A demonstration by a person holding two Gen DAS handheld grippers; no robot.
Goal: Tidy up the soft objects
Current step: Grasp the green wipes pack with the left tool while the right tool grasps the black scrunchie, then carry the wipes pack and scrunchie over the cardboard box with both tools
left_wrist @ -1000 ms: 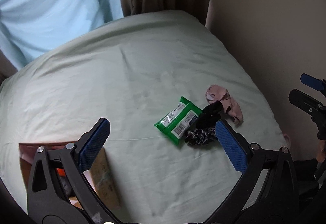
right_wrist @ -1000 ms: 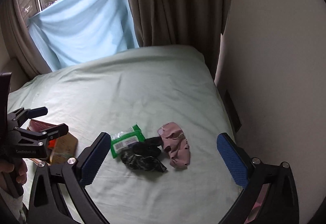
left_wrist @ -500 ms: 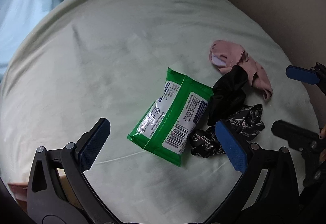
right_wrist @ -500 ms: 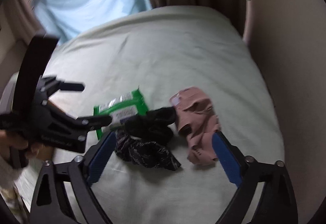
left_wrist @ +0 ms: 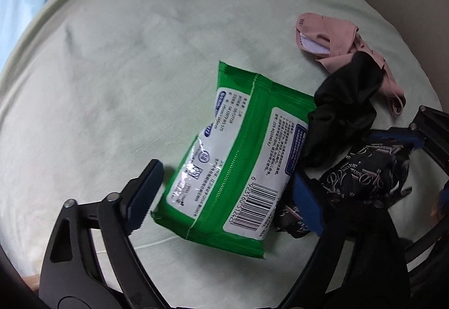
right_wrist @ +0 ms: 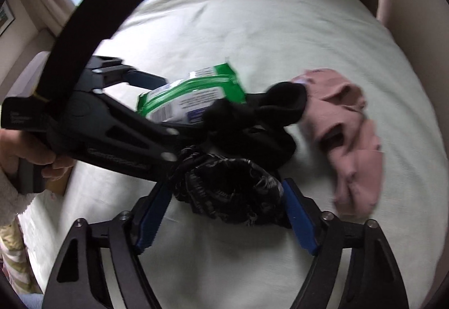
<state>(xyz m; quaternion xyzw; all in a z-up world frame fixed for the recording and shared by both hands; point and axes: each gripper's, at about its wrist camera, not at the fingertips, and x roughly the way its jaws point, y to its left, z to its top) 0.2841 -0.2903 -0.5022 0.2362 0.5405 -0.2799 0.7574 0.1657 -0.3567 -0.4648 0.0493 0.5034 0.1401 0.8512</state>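
Both grippers have dropped from well above the bed (left_wrist: pixel 118 62) to right down at the small heap of things, and their jaws have just been closing. The left gripper (left_wrist: pixel 224 194) now straddles the green wipes pack (left_wrist: pixel 238 163): one pad is just beside the pack's near corner, the other sits at its far edge against the dark cloth, and I cannot tell whether either pad presses yet. The right gripper (right_wrist: pixel 224 216) brackets the patterned black cloth (right_wrist: pixel 230 191), which bulges between its blue pads; the jaws are at a middling width and look close to contact, not yet a clear squeeze. Against the wipes pack, a plain black cloth (left_wrist: pixel 345 112) overlaps its far end, and the pink cloth (left_wrist: pixel 336 42) lies beyond that. A hand (right_wrist: pixel 36 151) holds the left tool. I judge this as the grasp step starting on two items at once, so sorting has barely begun.
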